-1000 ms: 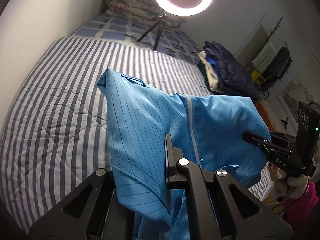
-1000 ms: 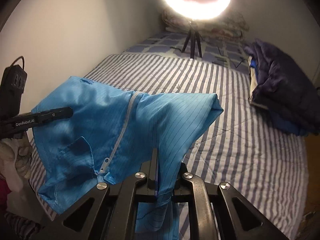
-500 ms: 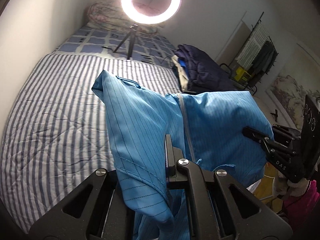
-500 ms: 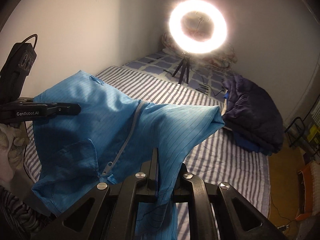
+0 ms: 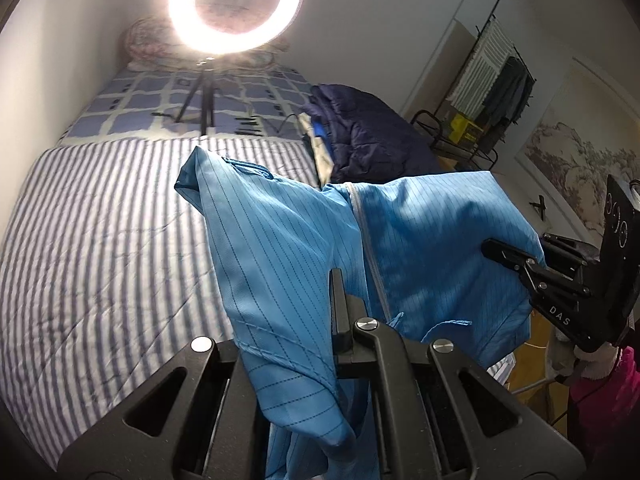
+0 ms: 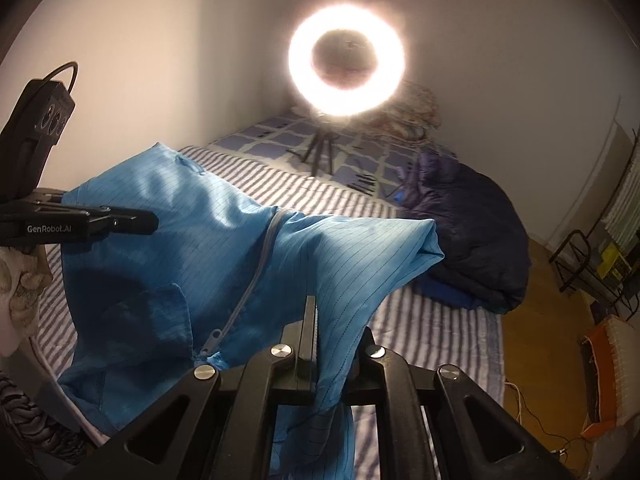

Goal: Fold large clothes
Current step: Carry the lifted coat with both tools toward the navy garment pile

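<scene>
Both of our grippers were clamped on the blue pinstriped garment (image 5: 280,248), which hung in the air above the striped bedspread (image 5: 100,240), not touching it as far as we could see. The left gripper (image 5: 338,280) had its fingers pinched together with a fold of the blue fabric caught between them; cloth draped down over the gripper body. The right gripper (image 6: 310,312) was the same: fingers nearly closed, fabric pinched between, more cloth hanging below.

The zipper (image 6: 256,276) ran down the garment between the two grip points, its pull near the lower edge. One corner of the garment stuck out towards the dark navy jacket pile (image 6: 472,232), which lay on the bedspread's far side, well apart from the garment. In the left wrist view the right gripper (image 5: 492,248) showed at the garment's right edge; in the right wrist view the left gripper (image 6: 148,220) showed at its left edge.

The ring light (image 5: 236,4) on its tripod stood beyond the bedspread on the checked blue cover (image 5: 140,108). A clothes rack (image 5: 496,80) stood off past the jacket pile.
</scene>
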